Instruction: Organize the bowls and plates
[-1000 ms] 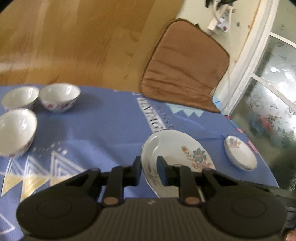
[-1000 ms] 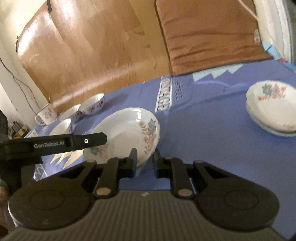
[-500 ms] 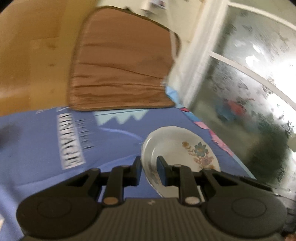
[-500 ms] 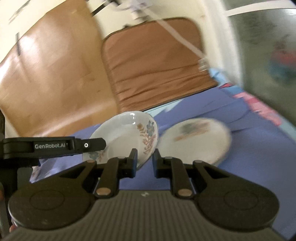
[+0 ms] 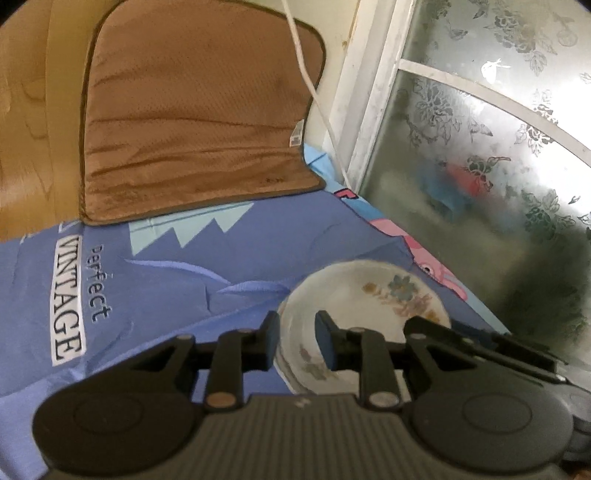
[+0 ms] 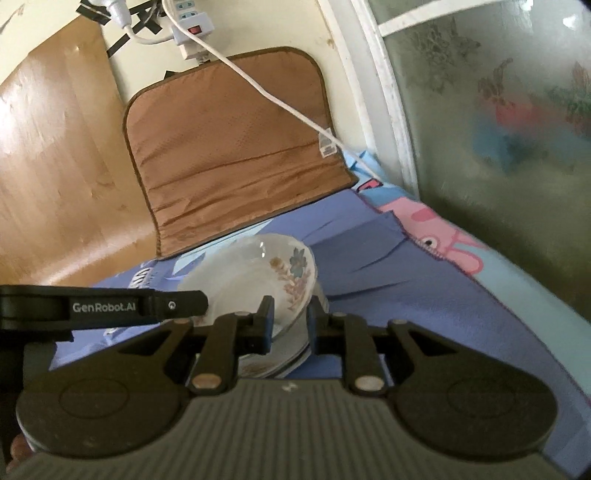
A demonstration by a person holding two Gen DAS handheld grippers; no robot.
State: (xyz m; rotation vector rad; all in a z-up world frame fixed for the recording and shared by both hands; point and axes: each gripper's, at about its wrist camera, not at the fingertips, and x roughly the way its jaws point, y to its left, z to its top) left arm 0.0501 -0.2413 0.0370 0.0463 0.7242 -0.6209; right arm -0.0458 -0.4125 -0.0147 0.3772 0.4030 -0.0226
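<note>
A white floral plate [image 5: 369, 306] is held between both grippers above the blue cloth [image 5: 166, 273]. My left gripper [image 5: 297, 341] is shut on its near-left rim. My right gripper [image 6: 290, 321] is shut on the same plate [image 6: 258, 280] at its near rim. In the right wrist view the held plate sits just over another floral plate [image 6: 291, 354] on the cloth, partly hidden under it. Whether the two plates touch I cannot tell. The left gripper's arm [image 6: 103, 306] shows at the left of the right wrist view.
A brown cushion [image 5: 192, 110] leans on the wall at the back of the table. A white cable [image 6: 280, 99] runs from a power strip [image 6: 188, 29] down past it. A frosted floral window [image 5: 480, 147] borders the table's right edge.
Both grippers carried the plate to the right, from near the bowls to over the other floral plate by the window. The bowls and cup have left view.
</note>
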